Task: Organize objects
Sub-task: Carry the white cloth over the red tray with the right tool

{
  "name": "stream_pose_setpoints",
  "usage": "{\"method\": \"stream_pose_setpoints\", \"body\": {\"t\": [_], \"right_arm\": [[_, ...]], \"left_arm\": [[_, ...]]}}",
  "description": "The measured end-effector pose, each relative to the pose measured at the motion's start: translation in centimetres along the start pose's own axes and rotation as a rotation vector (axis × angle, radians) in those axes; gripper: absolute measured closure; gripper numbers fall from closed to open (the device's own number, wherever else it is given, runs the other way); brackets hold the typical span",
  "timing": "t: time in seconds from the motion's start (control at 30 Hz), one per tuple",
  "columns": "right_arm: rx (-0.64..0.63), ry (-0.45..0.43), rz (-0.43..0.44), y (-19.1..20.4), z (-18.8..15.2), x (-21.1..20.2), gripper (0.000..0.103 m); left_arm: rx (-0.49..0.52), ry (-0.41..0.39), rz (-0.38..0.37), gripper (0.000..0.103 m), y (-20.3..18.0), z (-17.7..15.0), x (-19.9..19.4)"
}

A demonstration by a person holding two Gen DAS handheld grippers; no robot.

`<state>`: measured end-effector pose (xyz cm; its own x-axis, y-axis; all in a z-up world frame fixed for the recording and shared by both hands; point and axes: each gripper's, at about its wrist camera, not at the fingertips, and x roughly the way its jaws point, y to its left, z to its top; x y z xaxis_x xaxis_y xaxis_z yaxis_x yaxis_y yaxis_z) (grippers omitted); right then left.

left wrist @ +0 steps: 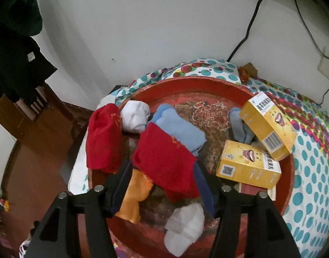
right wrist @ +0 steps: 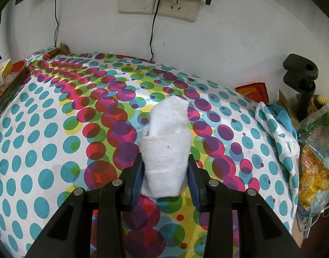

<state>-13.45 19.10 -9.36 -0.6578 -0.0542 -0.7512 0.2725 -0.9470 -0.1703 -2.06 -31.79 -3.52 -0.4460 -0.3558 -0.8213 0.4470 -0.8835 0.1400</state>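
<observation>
The right tool (right wrist: pixel 165 178) grips a folded white sock bundle (right wrist: pixel 167 148), both pads pressed against its sides, above the spotted cloth (right wrist: pixel 46 150) covering the bench. To set it down well, lower until the bundle rests flat on a bare stretch of cloth, then release slowly so the fold does not spring loose. The left tool (left wrist: pixel 162 185) hangs open over the red tray (left wrist: pixel 239 90), its pads either side of a red sock (left wrist: pixel 164 161), though contact is hard to judge from this angle. Other socks and two yellow boxes (left wrist: pixel 248 163) crowd the tray, so close only on the red one.
</observation>
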Motion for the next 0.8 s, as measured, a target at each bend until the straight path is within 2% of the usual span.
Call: {"method": "stream_pose_setpoints", "body": {"t": [0.37,0.6,0.8], "right_arm": [[-0.027,-0.002,-0.027,0.4,0.0,-0.1,0.066],[-0.011,-0.001,-0.018,0.3,0.0,-0.1,0.066],[0.040,0.008,-0.031,0.4,0.1,-0.2,0.067]], "left_arm": [[-0.010,-0.047,-0.009,0.042,-0.3,-3.2,-2.7],[0.029,-0.072,-0.007,0.042,-1.2,-6.6,-4.7],[0.004,-0.072,-0.069,0.042,-0.8,-9.5,-5.9]]}}
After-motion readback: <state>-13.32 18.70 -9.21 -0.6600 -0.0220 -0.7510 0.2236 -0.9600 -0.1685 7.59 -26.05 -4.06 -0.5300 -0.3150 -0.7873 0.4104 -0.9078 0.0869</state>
